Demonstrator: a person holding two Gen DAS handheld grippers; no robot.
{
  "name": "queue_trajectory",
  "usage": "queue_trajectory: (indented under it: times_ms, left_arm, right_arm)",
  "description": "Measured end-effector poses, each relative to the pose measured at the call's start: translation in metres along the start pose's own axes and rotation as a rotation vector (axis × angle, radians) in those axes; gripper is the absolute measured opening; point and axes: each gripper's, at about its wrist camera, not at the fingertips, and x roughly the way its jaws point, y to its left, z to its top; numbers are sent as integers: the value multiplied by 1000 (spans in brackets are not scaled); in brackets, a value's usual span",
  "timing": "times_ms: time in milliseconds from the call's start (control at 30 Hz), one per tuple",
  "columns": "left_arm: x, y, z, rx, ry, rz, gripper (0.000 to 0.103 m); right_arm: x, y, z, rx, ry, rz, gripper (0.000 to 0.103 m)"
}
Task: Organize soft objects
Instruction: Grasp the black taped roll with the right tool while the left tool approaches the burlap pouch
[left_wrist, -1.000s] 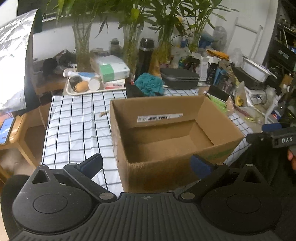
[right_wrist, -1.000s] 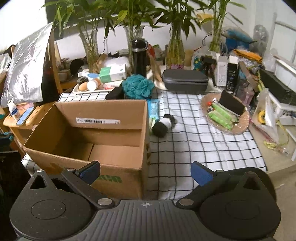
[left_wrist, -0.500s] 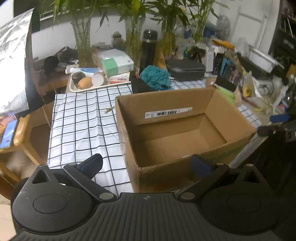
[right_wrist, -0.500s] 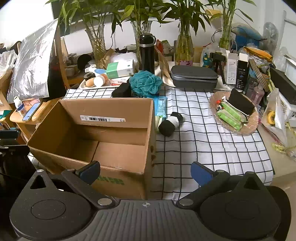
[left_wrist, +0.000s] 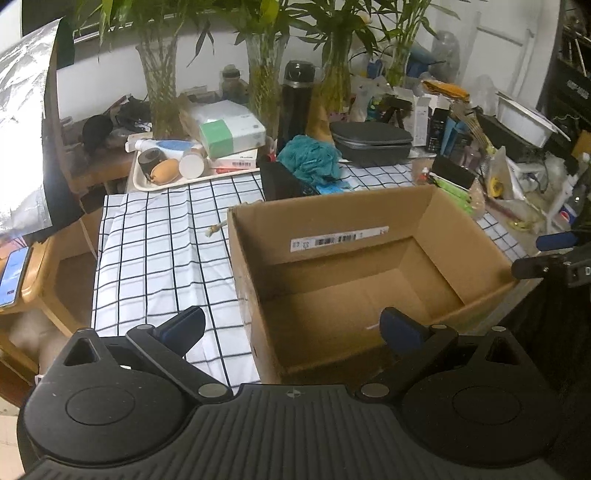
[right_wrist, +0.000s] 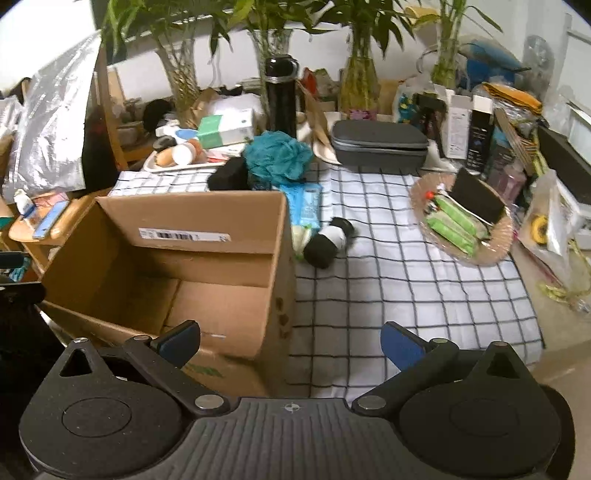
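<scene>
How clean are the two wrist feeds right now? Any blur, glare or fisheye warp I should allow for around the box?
Left wrist view: the cardboard box is soft with slight blur, its barcode label unreadable; the foil sheet at left glares, and the corners vignette dark. Right wrist view: somewhat sharper and brighter; the checked tablecloth lines bow outward from fisheye warp, and the right gripper fingers read clearly.

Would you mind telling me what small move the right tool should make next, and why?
Probably reach the open right tool forward toward the black-and-white rolled soft item on the checked cloth. The brown cardboard box looks empty, both tools hold nothing, and that roll lies nearest, just right of the box.
</scene>
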Motion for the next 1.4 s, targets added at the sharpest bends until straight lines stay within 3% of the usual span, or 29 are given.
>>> queue_trajectory:
  times_ms: [267,867,1200,1400]
  left_arm:
    - [8,9,16,-21,-14,-19,103]
    - [38,58,59,-124,-58,-41,103]
    - [71,97,83,-223,-84,-31,103]
    - [97,115,94,-263,-92,-24,103]
  right_arm:
    - [12,-11,18,57,-8,65,103]
    - [61,-66,89,184,-38,20,103]
    - [117,-97,110,278,-39,0,103]
    - [154,-108,110,301,25,18,103]
